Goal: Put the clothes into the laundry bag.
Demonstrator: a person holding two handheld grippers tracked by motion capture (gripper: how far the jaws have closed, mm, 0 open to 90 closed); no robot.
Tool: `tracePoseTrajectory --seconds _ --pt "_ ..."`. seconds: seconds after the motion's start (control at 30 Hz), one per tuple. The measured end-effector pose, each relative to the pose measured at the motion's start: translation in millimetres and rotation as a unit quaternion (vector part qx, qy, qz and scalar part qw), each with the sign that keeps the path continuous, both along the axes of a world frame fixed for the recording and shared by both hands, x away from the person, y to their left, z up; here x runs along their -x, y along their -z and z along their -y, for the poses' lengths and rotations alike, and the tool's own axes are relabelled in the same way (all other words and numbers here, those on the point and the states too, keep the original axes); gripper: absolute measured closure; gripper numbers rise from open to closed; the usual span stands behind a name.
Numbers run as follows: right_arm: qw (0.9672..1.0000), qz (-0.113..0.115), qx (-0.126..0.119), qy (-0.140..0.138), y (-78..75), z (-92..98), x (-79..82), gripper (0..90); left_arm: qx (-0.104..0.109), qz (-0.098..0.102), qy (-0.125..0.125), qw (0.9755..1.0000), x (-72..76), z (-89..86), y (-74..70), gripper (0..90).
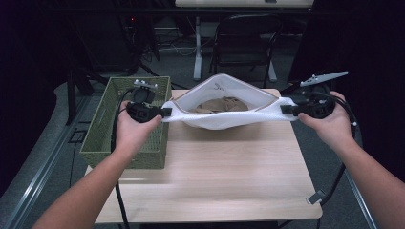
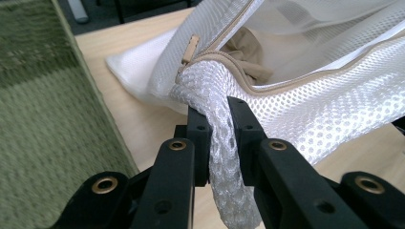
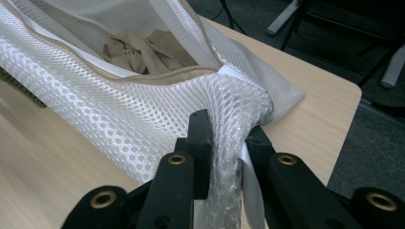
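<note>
While both hands are reaching in from 6 o'clock in the high view, the left hand-held gripper is clamping the left corner of a white mesh bag, jaws closed on bunched netting. In the left gripper view the left hand-held gripper is pinching a twisted rope of mesh between its two black jaws, with the beige zipper pull sitting just past them at 12 o'clock. The right hand-held gripper is gripping the opposite corner of the bag; in the right gripper view the right hand-held gripper is squeezing gathered mesh, jaws narrow around it.

The bag is hanging stretched between the two grippers over the far half of the table, at about 12 o'clock from the table's centre, mouth gaping open with the beige-trimmed zipper edge spread. A crumpled tan cloth is lying inside the bag, also showing as tan cloth through the opening in the right gripper view.

A green woven basket is sitting at 9 o'clock, at the table's left edge, just beside the left hand. The right hand is holding at 3 o'clock. A dark folding chair is standing behind the table at 12 o'clock.
</note>
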State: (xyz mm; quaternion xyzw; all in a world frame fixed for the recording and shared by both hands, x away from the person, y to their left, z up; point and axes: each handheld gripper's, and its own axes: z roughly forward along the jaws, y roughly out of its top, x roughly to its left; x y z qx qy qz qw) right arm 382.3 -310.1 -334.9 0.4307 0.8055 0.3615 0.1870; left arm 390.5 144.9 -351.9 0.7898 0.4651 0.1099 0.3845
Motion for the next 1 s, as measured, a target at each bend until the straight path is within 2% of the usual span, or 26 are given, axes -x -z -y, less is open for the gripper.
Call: tracePoseTrajectory --seconds 0.17,0.2,0.23,0.27,0.37,0.4,0.43,0.47,0.6,0.63,0.67,0.7,0.73,0.77,0.83,0.87,0.9,0.93,0.97,1.0 --pt "1.0000 0.000 0.004 -0.002 14.4 2.7 13.4 77.6 0.025 -0.010 0.014 0.9995 22.4 -2.3 23.1 81.1" --pt "1.0000 0.000 0.004 -0.002 14.4 2.7 13.4 77.6 0.025 -0.010 0.014 0.9995 22.4 -2.3 23.1 81.0" --pt "1.0000 -0.003 0.003 -0.003 21.0 3.8 18.8 77.5 0.027 -0.012 0.017 0.9994 29.3 -3.2 32.3 80.8" --pt "1.0000 -0.003 0.003 -0.003 21.0 3.8 18.8 77.5 0.027 -0.012 0.017 0.9994 29.3 -3.2 32.3 80.7" --pt "0.9999 -0.005 0.003 -0.010 34.5 3.0 32.9 77.0 0.023 -0.014 0.022 0.9994 42.7 -4.4 47.4 80.2" --pt "0.9999 -0.005 0.003 -0.010 34.5 3.0 32.9 77.0 0.023 -0.014 0.022 0.9994 42.7 -4.4 47.4 79.9" --pt "0.9999 -0.002 0.007 -0.014 41.1 2.5 40.7 76.3 0.028 -0.015 0.023 0.9992 48.7 -5.2 54.9 79.8" --pt "0.9999 -0.001 0.008 -0.015 44.2 2.8 44.5 76.2 0.028 -0.015 0.023 0.9992 48.7 -5.2 54.9 79.7" --pt "0.9999 0.000 -0.008 -0.012 61.7 5.9 57.4 75.7 0.031 -0.017 0.025 0.9991 62.9 -6.5 76.0 78.7" --pt "0.9999 -0.002 -0.010 -0.011 67.0 6.6 60.6 75.4 0.031 -0.017 0.025 0.9991 62.9 -6.5 76.0 78.4" --pt "0.9999 -0.002 -0.012 -0.009 72.6 6.9 63.7 75.2 0.040 -0.017 0.021 0.9989 68.7 -6.1 85.5 78.2" --pt "0.9999 -0.001 -0.015 -0.007 77.9 7.6 67.0 74.9 0.039 -0.017 0.023 0.9988 71.2 -6.7 89.9 78.1" --pt "0.9999 -0.001 -0.015 -0.007 77.9 7.6 67.0 74.9 0.039 -0.017 0.023 0.9988 71.2 -6.7 89.9 77.9" --pt "0.9995 -0.001 -0.030 -0.004 87.9 9.2 73.7 74.3 0.045 -0.018 0.021 0.9986 76.5 -7.6 99.5 77.6" --pt "0.9993 -0.005 -0.037 -0.004 96.3 10.7 79.4 74.1 0.052 -0.023 0.018 0.9982 81.2 -9.1 109.1 77.3" --pt "0.9993 -0.005 -0.037 -0.004 96.3 10.7 79.4 74.1 0.052 -0.023 0.018 0.9982 81.2 -9.1 109.1 77.3" --pt "0.9990 -0.006 -0.043 -0.003 105.0 11.0 84.1 73.9 0.054 -0.024 0.018 0.9981 83.0 -9.8 113.7 77.0" --pt "0.9991 -0.007 -0.041 -0.002 109.1 11.0 86.6 73.8 0.057 -0.026 0.016 0.9979 86.7 -10.0 122.7 76.7" --pt "0.9991 -0.007 -0.041 -0.002 109.1 11.0 86.6 73.8 0.057 -0.026 0.016 0.9979 86.7 -10.0 122.7 76.5" --pt "0.9993 -0.009 -0.036 -0.001 118.0 9.5 91.2 73.6 0.054 -0.028 0.018 0.9980 88.4 -9.7 127.0 76.4"
